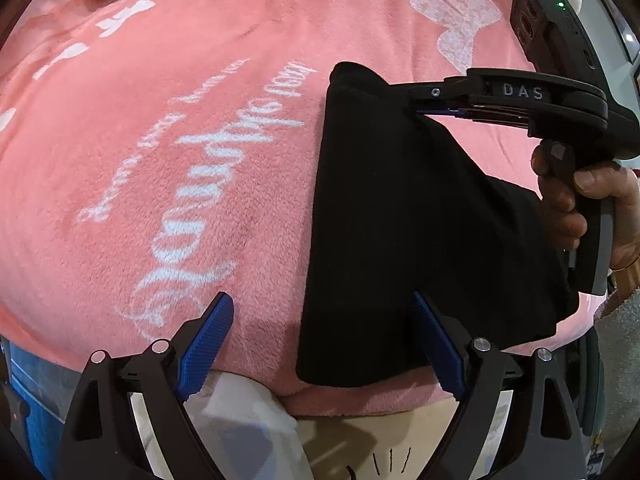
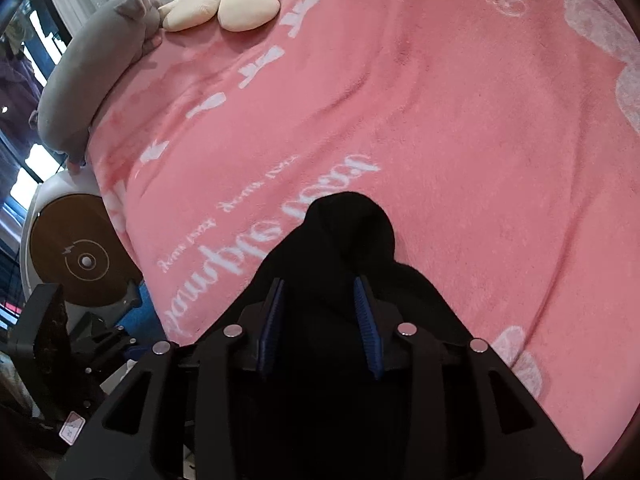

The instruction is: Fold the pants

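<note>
Black pants [image 1: 400, 216] lie folded into a long strip on the pink blanket [image 1: 180, 100]. My left gripper [image 1: 322, 312] is open and empty at the near end of the strip, with its right finger [image 1: 436, 344] over the cloth. My right gripper [image 1: 424, 106] is shut on the far part of the pants and lifts that edge off the bed. In the right wrist view the black cloth [image 2: 344, 232] bunches between and ahead of the blue pads [image 2: 366, 320], with the gripper [image 2: 318, 308] closed on it.
The pink blanket [image 2: 440, 100] with white lettering covers the bed. A grey plush [image 2: 88, 68] and a yellow flower cushion [image 2: 236, 0] lie at the head. A round wooden side table [image 2: 76, 256] stands beside the bed. A white cloth [image 1: 240, 412] lies at the near edge.
</note>
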A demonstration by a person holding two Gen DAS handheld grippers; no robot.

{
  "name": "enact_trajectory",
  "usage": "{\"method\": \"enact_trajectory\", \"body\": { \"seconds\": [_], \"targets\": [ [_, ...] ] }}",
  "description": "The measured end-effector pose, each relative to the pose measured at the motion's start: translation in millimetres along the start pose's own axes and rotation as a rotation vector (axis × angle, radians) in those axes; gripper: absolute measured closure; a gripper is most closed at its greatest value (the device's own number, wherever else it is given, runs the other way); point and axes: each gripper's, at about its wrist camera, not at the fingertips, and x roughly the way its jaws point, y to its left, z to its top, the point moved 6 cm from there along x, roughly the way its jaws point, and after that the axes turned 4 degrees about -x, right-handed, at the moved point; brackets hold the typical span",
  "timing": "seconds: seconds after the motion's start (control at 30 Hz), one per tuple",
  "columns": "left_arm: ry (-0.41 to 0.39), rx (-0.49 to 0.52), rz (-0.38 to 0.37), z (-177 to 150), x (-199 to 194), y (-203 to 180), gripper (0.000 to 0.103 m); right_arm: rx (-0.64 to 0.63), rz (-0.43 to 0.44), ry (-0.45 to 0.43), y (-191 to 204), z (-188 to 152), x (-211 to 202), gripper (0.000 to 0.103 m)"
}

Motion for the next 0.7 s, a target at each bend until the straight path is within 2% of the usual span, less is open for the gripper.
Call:
{"method": "enact_trajectory", "body": {
  "seconds": [0.07,0.1,0.13,0.17,0.23,0.3,0.33,0.4,0.43,0.5,0.53,0.57,0.6,0.63,0.7],
  "targets": [
    [-0.001,-0.002,0.001,0,1,2,0.016,0.017,-0.024,0.012,-4,-4,11,0.070],
    [-0.003,-0.003,0.003,1,1,2,0.016,0.019,-0.033,0.011,-5,-5,16,0.078],
    [-0.003,-0.003,0.007,2,1,1,0.016,0.007,-0.046,0.006,-2,-3,19,0.093],
    [-0.004,0.000,0.009,3,1,0,0.016,-0.030,-0.075,-0.002,3,2,18,0.098],
    [-0.005,0.012,0.018,4,1,-3,0.016,-0.093,-0.178,-0.066,15,21,5,0.100],
    [-0.013,0.015,0.027,4,2,-4,0.015,-0.089,-0.201,-0.101,12,32,6,0.103],
    [-0.008,0.011,0.026,4,4,-4,0.014,-0.073,-0.226,-0.091,4,32,13,0.103],
    [-0.002,-0.003,0.029,3,8,-3,0.012,-0.005,-0.335,-0.023,-24,21,32,0.103],
    [-0.002,-0.006,0.030,4,8,-4,0.011,0.031,-0.344,-0.044,-29,17,27,0.101],
    [-0.003,0.002,0.024,4,5,-3,0.011,0.143,-0.318,-0.191,-34,3,-13,0.097],
    [-0.004,0.002,0.024,4,4,-2,0.011,0.218,-0.303,-0.275,-38,-13,-44,0.085],
    [-0.008,-0.008,0.024,3,3,1,0.011,0.269,-0.306,-0.321,-42,-28,-65,0.074],
    [-0.006,-0.019,0.021,3,4,3,0.010,0.322,-0.324,-0.364,-46,-47,-86,0.053],
    [0.001,-0.037,0.013,2,5,4,0.010,0.380,-0.345,-0.401,-52,-71,-107,0.047],
    [0.004,-0.065,0.004,3,3,6,0.010,0.475,-0.381,-0.409,-61,-125,-136,0.047]
  ]
}}
